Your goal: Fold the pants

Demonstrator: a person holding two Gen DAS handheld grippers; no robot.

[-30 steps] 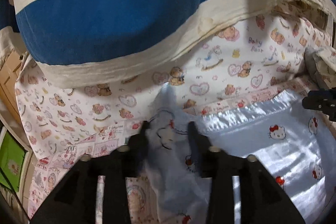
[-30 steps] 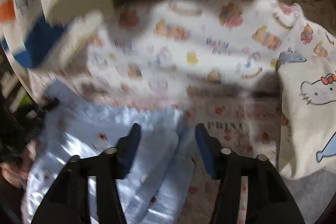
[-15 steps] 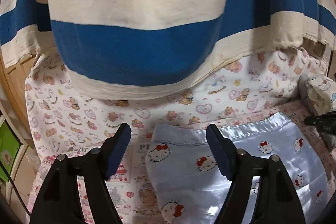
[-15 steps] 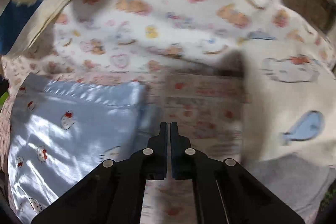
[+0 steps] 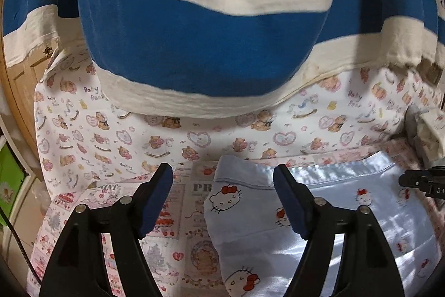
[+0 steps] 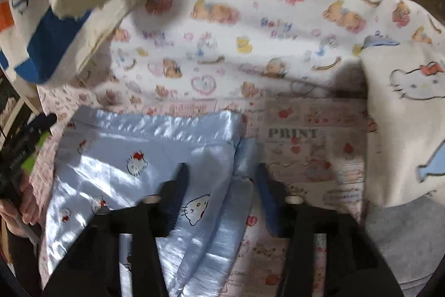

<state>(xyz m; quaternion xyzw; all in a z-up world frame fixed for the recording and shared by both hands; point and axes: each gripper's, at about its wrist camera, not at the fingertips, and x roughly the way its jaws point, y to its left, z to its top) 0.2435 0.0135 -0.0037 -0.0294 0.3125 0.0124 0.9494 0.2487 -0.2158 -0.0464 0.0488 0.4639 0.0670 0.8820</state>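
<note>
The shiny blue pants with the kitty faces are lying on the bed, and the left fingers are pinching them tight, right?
Not quite. The shiny blue pants with kitty faces do lie on the bed sheet, but the left gripper is not pinching them. The left wrist view shows its fingers spread wide above the cloth, gripping nothing.
</note>
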